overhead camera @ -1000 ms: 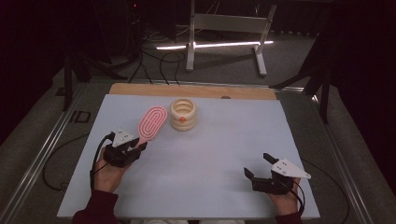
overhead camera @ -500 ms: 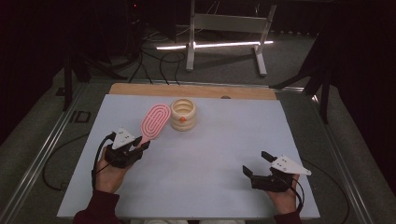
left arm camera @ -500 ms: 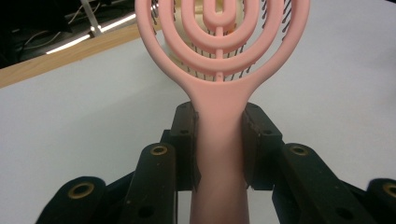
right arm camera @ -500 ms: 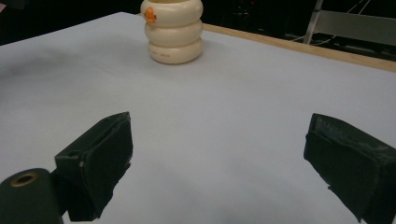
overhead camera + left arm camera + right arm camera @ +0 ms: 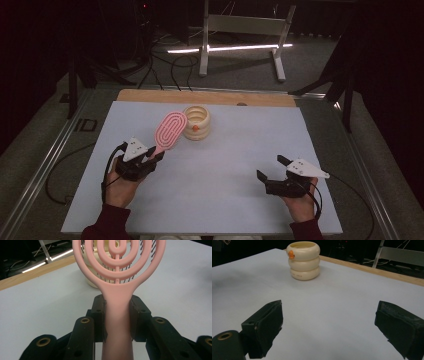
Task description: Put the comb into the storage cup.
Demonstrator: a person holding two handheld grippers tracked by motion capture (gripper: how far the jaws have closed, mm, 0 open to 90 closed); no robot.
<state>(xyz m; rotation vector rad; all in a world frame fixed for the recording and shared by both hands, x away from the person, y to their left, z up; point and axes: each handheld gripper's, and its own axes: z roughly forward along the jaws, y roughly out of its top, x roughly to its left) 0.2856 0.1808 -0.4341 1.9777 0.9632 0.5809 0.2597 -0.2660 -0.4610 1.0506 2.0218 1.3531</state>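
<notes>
The left gripper (image 5: 155, 156) sits over the left part of the white table sheet (image 5: 240, 150), held in the person's left hand (image 5: 120, 182). Its jaws are clamped on the handle of a pink hairbrush (image 5: 170, 131). In the left gripper view, the two black pads press against both sides of the handle just below the brush head, and the hairbrush (image 5: 117, 302) extends straight out along the jaw axis. The brush head is an open oval of concentric pink loops, with dark bristles visible through the gaps. In the high view, the head is raised off the sheet and angled up and away from the person, toward the far edge of the table.

A cream ribbed cup (image 5: 197, 121) stands upright on the sheet just beyond the brush head. The head's edge overlaps the cup's left side in the high view; contact between the two cannot be determined. The cup (image 5: 304, 260) consists of three stacked rounded rings, with a small orange mark on the top ring and an open mouth.

The right gripper (image 5: 272, 169) is near the right front of the sheet, well apart from the cup and the hairbrush. Its jaws stand wide apart with nothing between them, and bare sheet fills the gap in the right gripper view. A wooden board edge (image 5: 205, 96) runs along the far side of the sheet.
</notes>
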